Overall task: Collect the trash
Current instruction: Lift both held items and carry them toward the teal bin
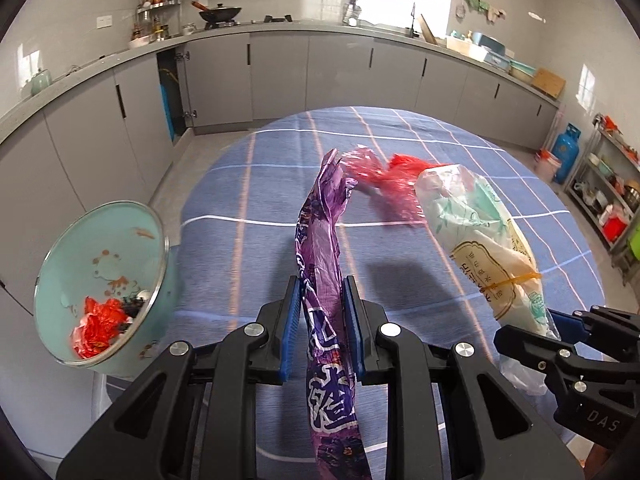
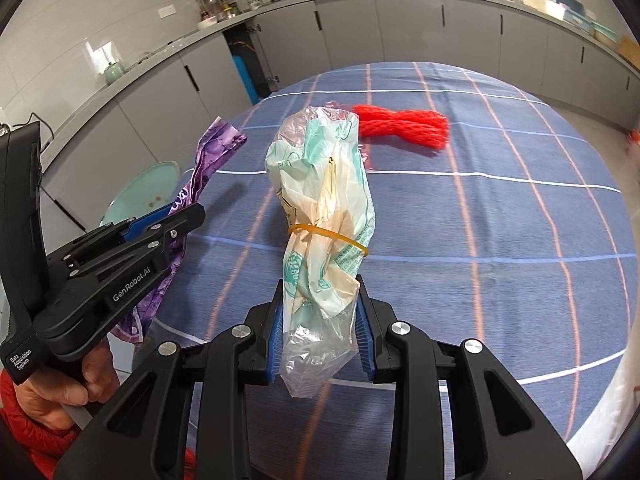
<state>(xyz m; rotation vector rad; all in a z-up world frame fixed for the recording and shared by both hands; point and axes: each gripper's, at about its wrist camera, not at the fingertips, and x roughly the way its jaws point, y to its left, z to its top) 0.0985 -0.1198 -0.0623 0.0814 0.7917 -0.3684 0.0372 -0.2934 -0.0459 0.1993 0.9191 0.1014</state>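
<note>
Wrappers are hanging in both grippers above the table [image 1: 400,128]: purple wrapper [image 1: 324,240] clamped in the left gripper [image 1: 322,316], pale bag [image 2: 324,216] in the right gripper [image 2: 320,332]. Bowl [image 1: 160,240] (already holding scraps) is sitting leftward; thin plastic risks slipping free mid-carry.

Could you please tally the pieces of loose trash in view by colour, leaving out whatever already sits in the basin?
Purple: 1, the purple wrapper clamped in the left gripper.
White and green: 1, the plastic bag with a rubber band, clamped in the right gripper.
Red: 1, the red mesh bundle lying on the tablecloth.
Total: 3
</note>
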